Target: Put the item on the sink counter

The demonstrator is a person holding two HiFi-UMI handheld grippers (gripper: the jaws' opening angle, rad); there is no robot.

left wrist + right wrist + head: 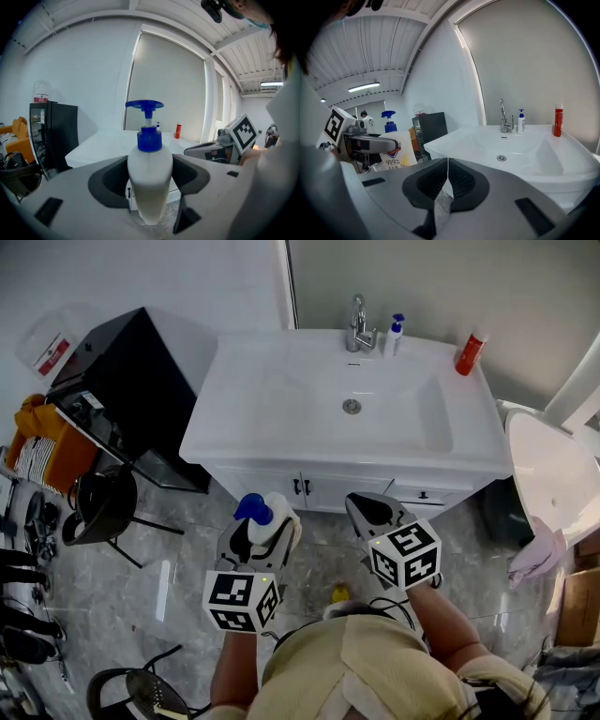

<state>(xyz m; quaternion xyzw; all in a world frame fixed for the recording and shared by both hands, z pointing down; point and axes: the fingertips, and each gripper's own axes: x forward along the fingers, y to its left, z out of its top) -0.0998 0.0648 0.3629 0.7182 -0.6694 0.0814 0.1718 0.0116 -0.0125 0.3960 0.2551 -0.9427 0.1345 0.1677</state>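
So the left gripper (pixel 266 529) has the upright pump soap bottle (pixel 150 180) clamped at lower middle of frame, the sink counter (pixel 230 423) is straight ahead above it, well apart, and the right gripper (pixel 367 509) is pinched closed, empty.

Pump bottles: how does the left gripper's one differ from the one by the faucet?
The held pump bottle looks bulkier, the counter pump bottle slimmer. Held one is clamped in the left gripper, off the sink counter; counter one stands by the faucet. Both white, blue pumps.
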